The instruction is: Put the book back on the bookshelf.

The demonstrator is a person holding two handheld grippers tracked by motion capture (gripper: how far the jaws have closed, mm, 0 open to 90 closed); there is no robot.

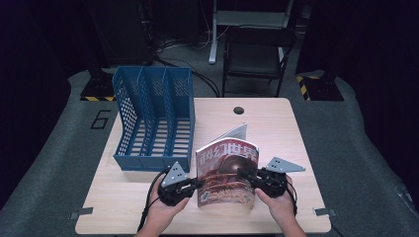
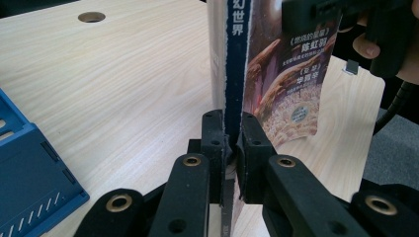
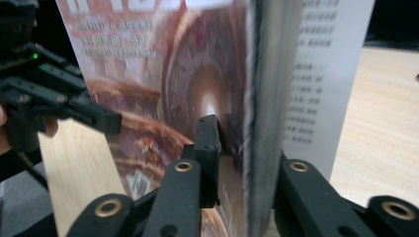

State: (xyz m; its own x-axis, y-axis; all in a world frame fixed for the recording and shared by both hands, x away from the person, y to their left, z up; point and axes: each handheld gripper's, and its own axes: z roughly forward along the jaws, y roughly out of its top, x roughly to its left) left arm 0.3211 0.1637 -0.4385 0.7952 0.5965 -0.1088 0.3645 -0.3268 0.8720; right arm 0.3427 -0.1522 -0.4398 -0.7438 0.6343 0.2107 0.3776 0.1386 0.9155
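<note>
While two tongs clamp one magazine [image 1: 227,173], one file rack [image 1: 154,118] stands.

One magazine [image 1: 228,173] stood on edge on the one wooden table [image 1: 276,123]. One blue file rack [image 1: 154,118] sat beside it, split into three compartments. Two hand-held grippers were in use, a left gripper [image 1: 196,184] and a right gripper [image 1: 245,174], each with two black jaws and one grey three-cornered plate on top. Two hands carried them. The tabletop had one round hole [image 1: 239,110]. One black chair [image 1: 257,52] stood behind the table.
</note>
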